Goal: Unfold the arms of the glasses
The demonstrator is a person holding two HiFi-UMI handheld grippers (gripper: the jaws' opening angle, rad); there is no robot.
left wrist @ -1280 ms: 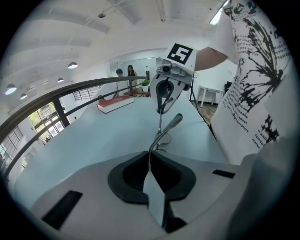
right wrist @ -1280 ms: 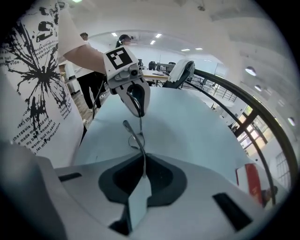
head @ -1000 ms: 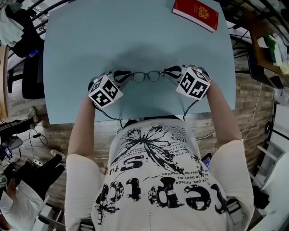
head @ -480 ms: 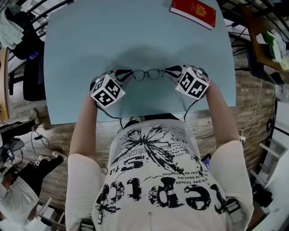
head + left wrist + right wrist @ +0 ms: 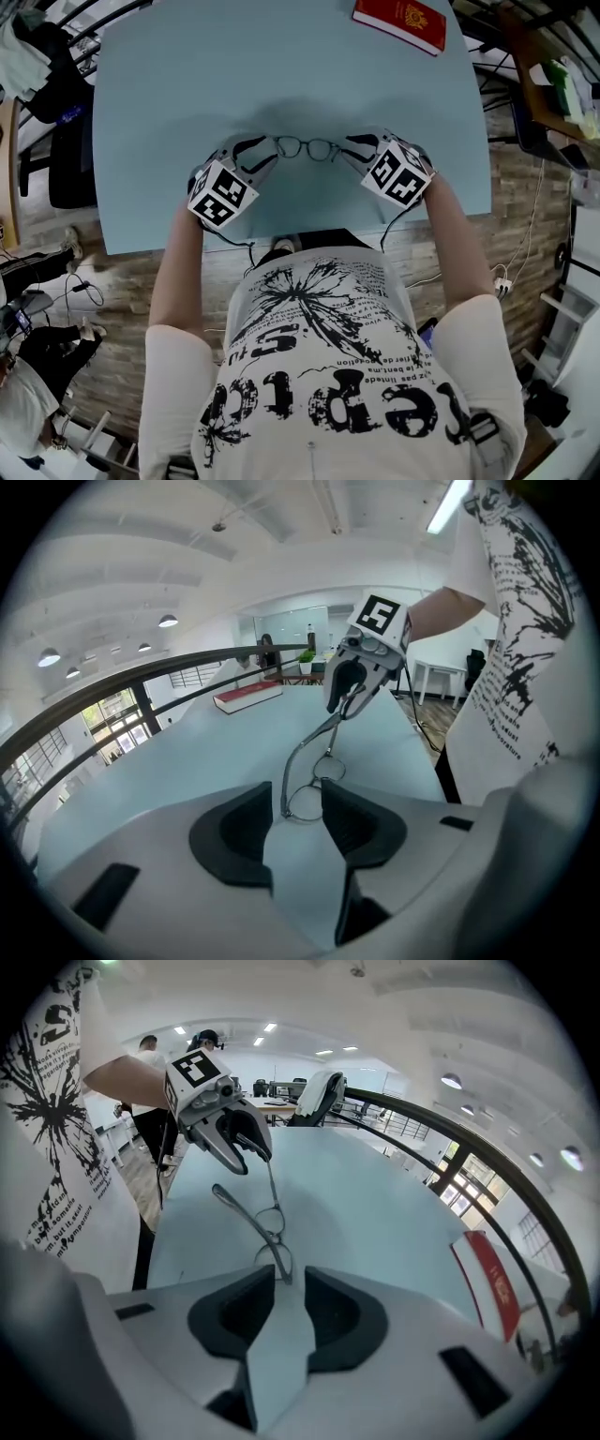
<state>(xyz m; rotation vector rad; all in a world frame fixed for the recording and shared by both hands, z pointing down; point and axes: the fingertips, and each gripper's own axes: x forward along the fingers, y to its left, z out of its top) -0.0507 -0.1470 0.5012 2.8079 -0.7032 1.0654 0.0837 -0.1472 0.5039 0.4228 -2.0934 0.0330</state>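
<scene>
A: Left gripper?
B: We see its jaws opening, one end of the glasses loose in the gap, pads off it.
A: Right gripper?
B: Same, we'd say: opening, tips angled inward and down.

The tabletop is coloured a plain pale blue-grey. The glasses are framed in thin dark metal, and the lenses are clear. A book is bound in deep red, with a gold emblem stamped on its cover. The person's shirt is white, printed with black lettering and a black splash-like flower figure. The floor is laid in brown wood-grain planks.
</scene>
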